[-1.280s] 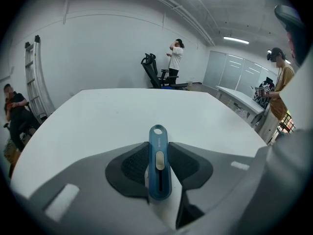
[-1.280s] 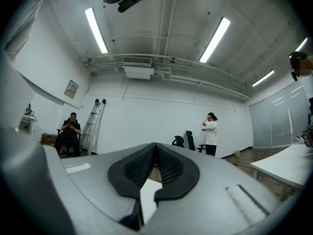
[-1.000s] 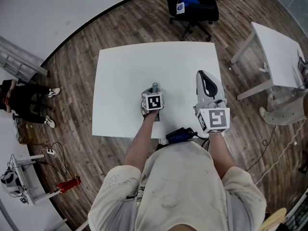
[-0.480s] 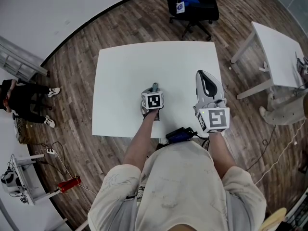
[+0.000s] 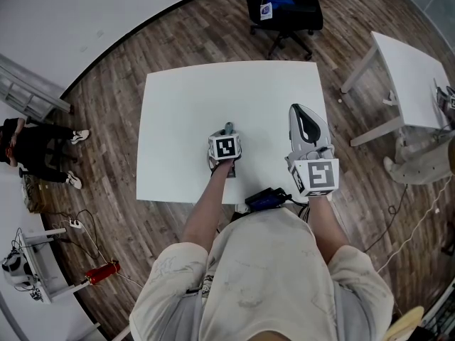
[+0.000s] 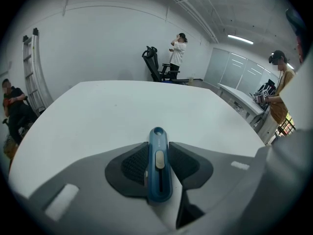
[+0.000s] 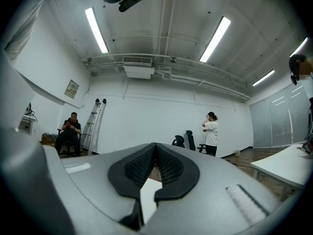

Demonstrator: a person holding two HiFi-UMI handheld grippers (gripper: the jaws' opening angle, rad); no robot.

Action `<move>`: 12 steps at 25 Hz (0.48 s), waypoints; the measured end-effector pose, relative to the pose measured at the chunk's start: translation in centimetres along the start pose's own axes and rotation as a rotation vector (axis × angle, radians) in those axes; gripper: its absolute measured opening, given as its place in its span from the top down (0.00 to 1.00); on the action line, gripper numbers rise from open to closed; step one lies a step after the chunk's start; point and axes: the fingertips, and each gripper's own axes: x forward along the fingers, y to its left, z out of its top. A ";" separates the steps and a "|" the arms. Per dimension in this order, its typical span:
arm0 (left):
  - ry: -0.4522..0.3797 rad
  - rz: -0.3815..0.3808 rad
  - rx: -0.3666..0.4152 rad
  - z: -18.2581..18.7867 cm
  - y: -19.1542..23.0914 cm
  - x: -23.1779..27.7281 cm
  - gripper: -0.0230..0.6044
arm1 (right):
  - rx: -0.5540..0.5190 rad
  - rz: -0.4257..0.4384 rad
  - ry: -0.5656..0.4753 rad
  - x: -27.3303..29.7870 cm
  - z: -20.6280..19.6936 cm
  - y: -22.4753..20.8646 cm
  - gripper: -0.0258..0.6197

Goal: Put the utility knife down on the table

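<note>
"Knife (image 6: 158, 168) first: where is it?"

"In the left tool (image 6: 159, 148), clamped between its two dark pads (image 6: 134, 163). The slider (image 6: 160, 159) faces up and the rounded end with the hole pokes out ahead of them. The tool tilts down, and the tabletop (image 6: 122, 106) spreads out ahead of it. I can't tell whether the knife touches the tabletop yet."

"What could go wrong from here?"

"If the pads part while the knife hangs clear, it drops. A smooth plastic body on a smooth white top would likely bounce or skid. If the tool goes lower at this tilt, the rounded end could strike first and the knife could swivel in the grip. A pad dragging across the slider might also push the blade out. I see no blade showing now."

"And to the right of that tool?"

"The right tool (image 7: 155, 151) is well apart from the knife and held level. Its pads are pressed together with nothing between them. I'd call it idle. Its one risk is swinging leftward and knocking the knife once that lies loose."

"Any writing?"

"None I can read. There's a faint mark on the knife ahead of the slider, too small to make out. Each tool's cube (image 5: 225, 148) shows a black-and-white square pattern, no letters. A chair (image 5: 284, 9) far ahead of both tools carries a small tag (image 5: 266, 10), also illegible."
</note>
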 end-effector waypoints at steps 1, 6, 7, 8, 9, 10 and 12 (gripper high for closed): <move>0.005 -0.004 -0.010 -0.3 0.1 0.1 0.72 | 0.000 -0.001 0.001 0.0 0.0 0.1 0.95; -0.004 0.001 -0.002 -0.5 0.3 0.1 0.72 | 0.000 -0.004 0.002 -0.4 -0.5 0.4 0.95; 0.000 0.002 -0.007 -0.8 0.4 0.3 0.72 | 0.001 -0.004 0.002 -0.3 -0.5 0.4 0.95; 0.007 0.000 -0.020 -1.2 0.5 0.6 0.72 | 0.001 -0.004 0.001 -0.3 -0.5 0.5 0.95; 0.012 -0.002 -0.032 -1.6 0.6 0.9 0.72 | 0.001 -0.004 0.000 -0.3 -0.5 0.6 0.95; 0.012 -0.001 -0.035 -1.6 0.7 0.9 0.72 | 0.001 -0.004 -0.001 -0.2 -0.6 0.6 0.95; -0.003 0.002 -0.016 -1.0 0.8 0.4 0.71 | 0.000 -0.004 0.000 -0.2 -0.8 0.7 0.95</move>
